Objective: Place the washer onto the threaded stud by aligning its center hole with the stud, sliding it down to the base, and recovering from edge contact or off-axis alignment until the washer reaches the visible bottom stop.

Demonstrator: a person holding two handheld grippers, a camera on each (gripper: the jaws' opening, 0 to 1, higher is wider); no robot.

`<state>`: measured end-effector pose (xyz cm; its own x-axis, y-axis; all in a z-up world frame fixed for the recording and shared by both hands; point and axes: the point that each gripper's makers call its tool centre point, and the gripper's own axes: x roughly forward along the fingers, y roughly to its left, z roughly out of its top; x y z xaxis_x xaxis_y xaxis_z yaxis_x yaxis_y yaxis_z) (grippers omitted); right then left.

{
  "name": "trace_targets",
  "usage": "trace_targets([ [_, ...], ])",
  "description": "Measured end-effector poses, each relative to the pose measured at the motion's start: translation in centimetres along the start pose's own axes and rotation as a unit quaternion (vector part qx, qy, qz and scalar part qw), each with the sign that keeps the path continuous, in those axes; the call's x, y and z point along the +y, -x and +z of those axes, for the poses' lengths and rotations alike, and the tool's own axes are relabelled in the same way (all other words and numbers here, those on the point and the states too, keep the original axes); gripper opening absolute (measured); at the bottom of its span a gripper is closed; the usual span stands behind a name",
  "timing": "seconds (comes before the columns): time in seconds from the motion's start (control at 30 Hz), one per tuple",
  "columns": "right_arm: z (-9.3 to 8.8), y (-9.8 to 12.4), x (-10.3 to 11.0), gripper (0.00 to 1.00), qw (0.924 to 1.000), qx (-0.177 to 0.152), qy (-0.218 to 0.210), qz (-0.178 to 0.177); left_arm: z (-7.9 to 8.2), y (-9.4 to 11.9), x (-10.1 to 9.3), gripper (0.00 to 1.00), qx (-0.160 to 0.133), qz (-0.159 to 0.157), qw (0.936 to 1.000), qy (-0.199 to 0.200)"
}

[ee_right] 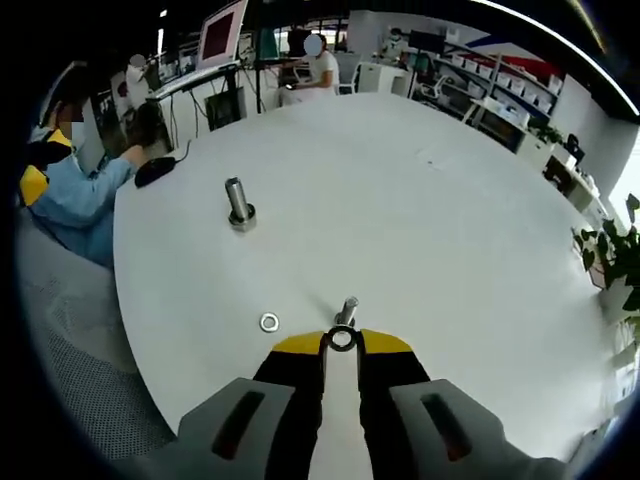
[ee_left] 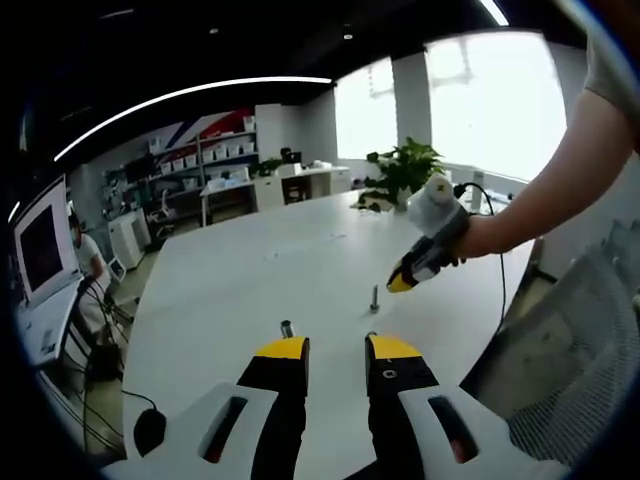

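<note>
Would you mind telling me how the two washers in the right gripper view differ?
The held washer is pinched on edge in the right claw, beside a stud; the loose washer lies flat on the table, touching nothing else. Both are small metal rings.

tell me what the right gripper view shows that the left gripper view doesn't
Right gripper view: the right tongs shut on a washer, held just short of the small stud, plus a spare washer lying flat on the table.

Left gripper view: the left tongs, open and holding nothing, and a hand carrying the other gripper above the small stud.

Both: the white table, the small stud, the big stud and a plant.
</note>
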<state>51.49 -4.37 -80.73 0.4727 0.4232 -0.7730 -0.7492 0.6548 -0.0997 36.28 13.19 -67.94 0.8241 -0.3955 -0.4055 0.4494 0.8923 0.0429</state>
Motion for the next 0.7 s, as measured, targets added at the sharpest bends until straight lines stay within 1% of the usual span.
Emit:
trace_targets([
  [0.4, 1.6, -0.1, -0.4, 0.14, 0.9999, -0.011, 0.011, -0.005, 0.0, 0.0, 0.1, 0.20, 0.000, 0.001, 1.0000, 0.000],
  [0.7, 2.0, -0.6, -0.5, 0.14, 0.9998, -0.009, 0.019, -0.004, 0.0, 0.0, 0.1, 0.20, -0.001, 0.001, 1.0000, 0.002],
])
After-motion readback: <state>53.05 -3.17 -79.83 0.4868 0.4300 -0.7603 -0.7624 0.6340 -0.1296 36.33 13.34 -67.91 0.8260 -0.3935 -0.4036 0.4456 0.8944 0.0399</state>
